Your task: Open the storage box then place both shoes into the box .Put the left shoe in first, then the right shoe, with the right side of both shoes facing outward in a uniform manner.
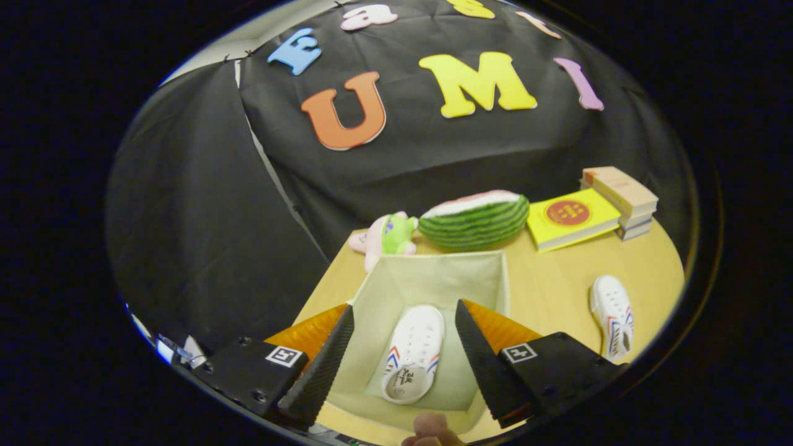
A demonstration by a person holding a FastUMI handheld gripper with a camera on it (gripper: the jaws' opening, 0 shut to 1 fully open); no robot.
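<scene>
Box (433,279) sits open on the tabletop (557,291), just ahead of the gripper (403,347), and one white shoe (414,353) lies flat on its floor, sole down, opening toward us. The jaws are spread wide and hold nothing; that shoe shows in the gap between them, down inside the box, with no finger touching it. The fingers hang above the box's near rim, one to each side.

Over to the right, outside the box, the second shoe (612,316) rests on the tabletop, well apart from the first, lying on its side with red and blue stripes showing.

Beyond the box, close behind its far wall, a watermelon plush (474,220) sits beside a pink and green plush toy (387,238). Right of the watermelon lies a yellow book (570,218), and just beyond that a small stack of books (622,198). A fingertip (430,428) of a person's hand pokes in near the box's front edge.
</scene>
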